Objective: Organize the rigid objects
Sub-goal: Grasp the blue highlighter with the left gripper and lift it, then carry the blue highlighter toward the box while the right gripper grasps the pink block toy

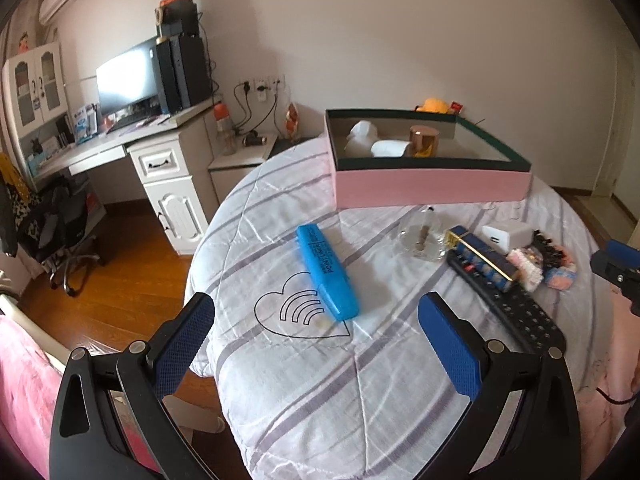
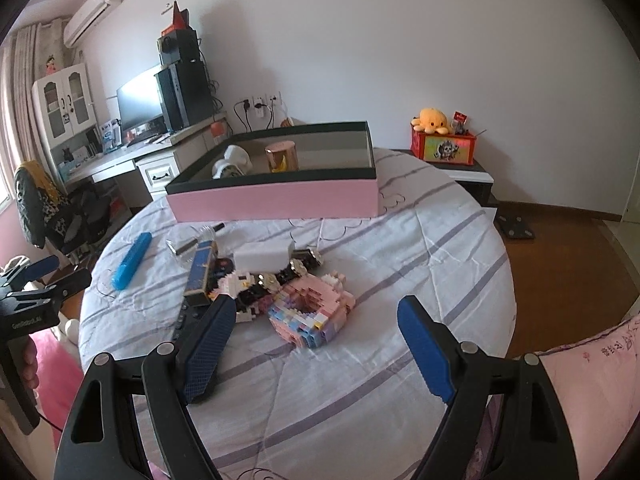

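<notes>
A pink box (image 1: 432,184) with a dark rim stands at the far side of the bed; it holds a white object (image 1: 362,138) and a copper jar (image 1: 424,140). A blue case (image 1: 326,272) lies on the quilt just ahead of my open, empty left gripper (image 1: 316,316). To its right lie a clear glass bottle (image 1: 420,236), a dark blue box (image 1: 482,258), a white charger (image 1: 506,236) and a black remote (image 1: 516,308). My right gripper (image 2: 316,316) is open and empty, just short of a pastel brick model (image 2: 312,316). The pink box also shows in the right wrist view (image 2: 276,200).
A white desk (image 1: 120,148) with monitor and office chair (image 1: 60,232) stands left of the bed. A nightstand (image 2: 464,172) with a red box and an orange plush (image 2: 434,120) is at the back right. Wooden floor surrounds the quilt (image 1: 320,400).
</notes>
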Action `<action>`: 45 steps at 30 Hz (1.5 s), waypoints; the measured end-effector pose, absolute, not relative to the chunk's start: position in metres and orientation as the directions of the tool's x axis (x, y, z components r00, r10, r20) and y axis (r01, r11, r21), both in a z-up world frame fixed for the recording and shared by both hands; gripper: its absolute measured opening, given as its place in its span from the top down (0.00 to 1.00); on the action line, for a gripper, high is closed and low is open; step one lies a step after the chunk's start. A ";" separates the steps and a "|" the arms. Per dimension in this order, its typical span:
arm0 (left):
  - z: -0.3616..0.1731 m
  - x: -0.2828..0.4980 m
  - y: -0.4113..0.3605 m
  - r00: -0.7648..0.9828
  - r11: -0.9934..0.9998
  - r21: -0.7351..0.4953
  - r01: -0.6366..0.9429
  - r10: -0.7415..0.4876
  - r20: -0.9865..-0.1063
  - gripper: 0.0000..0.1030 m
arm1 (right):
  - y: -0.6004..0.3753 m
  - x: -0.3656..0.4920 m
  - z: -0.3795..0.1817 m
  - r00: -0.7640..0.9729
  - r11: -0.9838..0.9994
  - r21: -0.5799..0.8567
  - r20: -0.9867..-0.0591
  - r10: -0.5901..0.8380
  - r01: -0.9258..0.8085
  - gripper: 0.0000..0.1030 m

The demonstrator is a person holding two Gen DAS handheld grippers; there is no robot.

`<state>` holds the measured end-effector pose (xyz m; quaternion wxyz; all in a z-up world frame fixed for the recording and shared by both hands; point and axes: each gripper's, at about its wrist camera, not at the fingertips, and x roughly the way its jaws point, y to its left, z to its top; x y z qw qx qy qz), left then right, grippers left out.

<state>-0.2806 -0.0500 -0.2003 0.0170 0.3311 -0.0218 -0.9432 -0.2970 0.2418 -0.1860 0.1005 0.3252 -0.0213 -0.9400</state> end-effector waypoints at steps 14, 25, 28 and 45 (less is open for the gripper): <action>-0.236 -0.338 -0.053 -0.720 -0.994 0.084 0.068 -0.107 -0.686 0.18 | 0.248 -0.326 -0.208 -0.715 -0.976 0.133 -0.664 -0.218 0.173 0.18; -0.243 -0.346 -0.063 -0.710 -0.999 -0.033 0.033 0.000 -0.704 0.74 | 0.242 -0.335 -0.220 -0.679 -0.969 0.138 -0.693 -0.241 0.203 0.18; -0.241 -0.340 -0.063 -0.708 -0.999 -0.035 0.025 0.007 -0.706 0.74 | 0.239 -0.339 -0.223 -0.670 -0.969 0.133 -0.702 -0.241 0.209 0.18; -0.213 -0.315 -0.048 -0.735 -0.997 -0.034 -0.066 0.072 -0.674 0.74 | 0.241 -0.331 -0.217 -0.694 -0.975 0.068 -0.692 -0.198 0.211 0.39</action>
